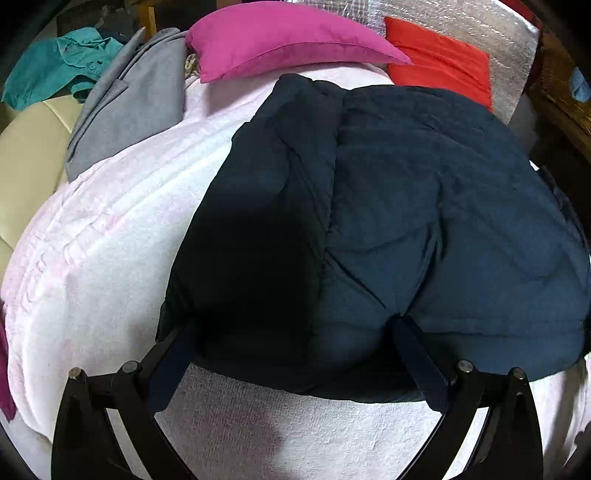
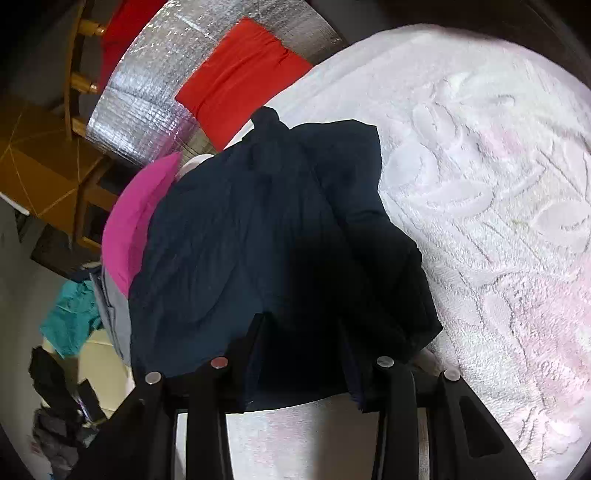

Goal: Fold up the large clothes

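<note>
A dark navy padded jacket (image 1: 388,206) lies folded on a white and pink towel-like cover (image 1: 110,266). My left gripper (image 1: 295,332) is open, its fingers spread wide over the jacket's near edge, with fabric lying between them. In the right wrist view the same jacket (image 2: 229,243) fills the middle. My right gripper (image 2: 306,328) is partly open, and a bunch of the jacket's dark fabric sits between its fingers; the fingertips are hidden in the dark cloth.
A magenta cushion (image 1: 280,37) and a red cushion (image 1: 439,59) lie at the far side on a silver foil mat (image 1: 491,33). A grey garment (image 1: 125,107) and a teal shirt (image 1: 55,70) lie far left. A wooden chair (image 2: 74,122) stands beyond.
</note>
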Tool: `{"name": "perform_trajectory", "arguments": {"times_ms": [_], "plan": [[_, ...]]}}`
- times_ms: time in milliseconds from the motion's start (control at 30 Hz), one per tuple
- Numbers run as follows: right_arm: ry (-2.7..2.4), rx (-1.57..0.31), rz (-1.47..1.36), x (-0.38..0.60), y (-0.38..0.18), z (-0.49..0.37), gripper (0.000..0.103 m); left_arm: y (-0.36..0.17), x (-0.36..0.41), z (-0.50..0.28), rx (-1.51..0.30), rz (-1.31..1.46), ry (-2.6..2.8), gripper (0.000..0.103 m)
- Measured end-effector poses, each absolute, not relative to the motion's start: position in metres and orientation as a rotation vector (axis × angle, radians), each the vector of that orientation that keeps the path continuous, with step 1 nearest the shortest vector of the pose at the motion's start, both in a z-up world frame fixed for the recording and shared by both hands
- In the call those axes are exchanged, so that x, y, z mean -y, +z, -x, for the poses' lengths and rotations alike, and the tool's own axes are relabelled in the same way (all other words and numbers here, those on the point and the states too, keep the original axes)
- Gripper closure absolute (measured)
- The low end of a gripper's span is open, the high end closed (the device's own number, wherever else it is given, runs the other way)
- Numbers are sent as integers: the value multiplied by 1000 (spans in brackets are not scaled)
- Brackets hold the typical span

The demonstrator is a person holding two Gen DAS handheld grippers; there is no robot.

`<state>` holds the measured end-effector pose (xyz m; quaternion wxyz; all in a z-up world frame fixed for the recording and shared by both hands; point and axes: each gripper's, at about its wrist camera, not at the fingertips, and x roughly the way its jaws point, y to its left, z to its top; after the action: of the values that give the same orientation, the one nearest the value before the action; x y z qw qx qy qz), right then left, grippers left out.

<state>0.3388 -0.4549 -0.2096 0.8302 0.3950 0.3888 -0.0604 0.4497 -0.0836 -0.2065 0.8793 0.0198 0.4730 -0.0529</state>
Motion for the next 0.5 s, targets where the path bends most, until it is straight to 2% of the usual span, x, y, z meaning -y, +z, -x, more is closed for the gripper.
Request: {"name": "perform_trajectory", "arguments": {"times_ms": [67,133,167,267,367,500], "plan": [[-138,-832,-826,455,-209,-346,61,-207,85,-448,-973,-67,-118,0],[-132,-826,-852,456,-210,-348,55,-208,84,-447,-975,-66,-129,0],[-115,-818,-869,455,-212,-347,46,-208,84,-447,-977,-63,-134,0],[-69,-820,-862,452,-208,-356,28,-206,82,-450,-995,-68,-145,0],[-61,-841,-795,446,-206,-365,22,-202,81,-455,-1010,-82,-148,0],[-61,-856,-772,442,-206,-369,21,-193,89,-453,-985,-148,-132,0]]}}
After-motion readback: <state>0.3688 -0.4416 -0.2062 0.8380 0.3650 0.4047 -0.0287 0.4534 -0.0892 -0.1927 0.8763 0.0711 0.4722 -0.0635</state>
